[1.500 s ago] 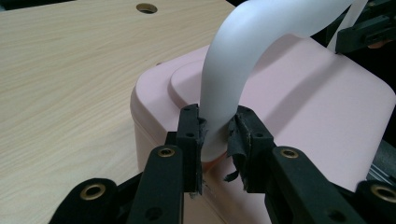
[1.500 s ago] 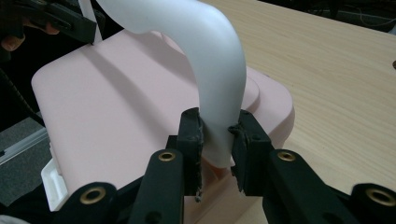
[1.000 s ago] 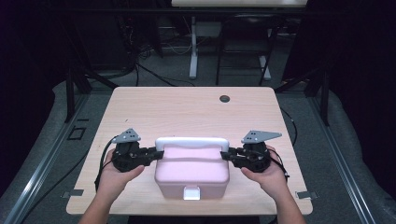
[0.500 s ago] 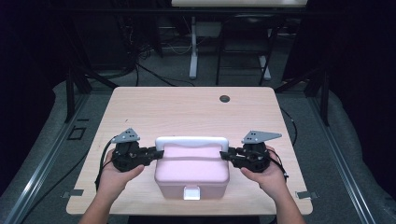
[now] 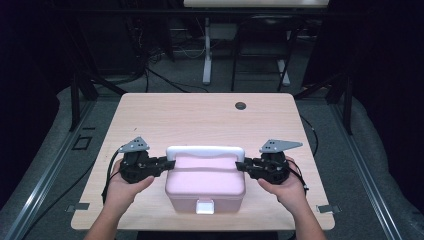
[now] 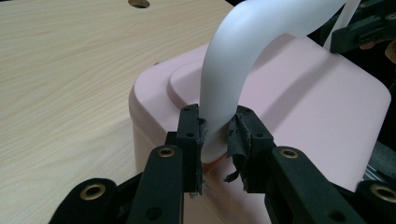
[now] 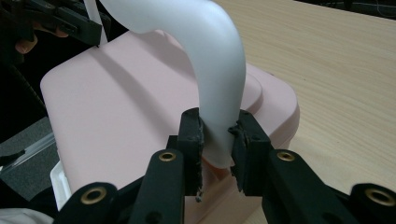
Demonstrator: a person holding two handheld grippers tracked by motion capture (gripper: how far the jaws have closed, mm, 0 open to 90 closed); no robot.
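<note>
At the near edge of the bench, my left tongs are clamped on the left foot of the white handle of the pink box, which sits between my hands. On the right, my right tongs pinch the handle's other foot. Both grips look secured to me; the front latch appears unopened, so lifting or opening remains.
</note>
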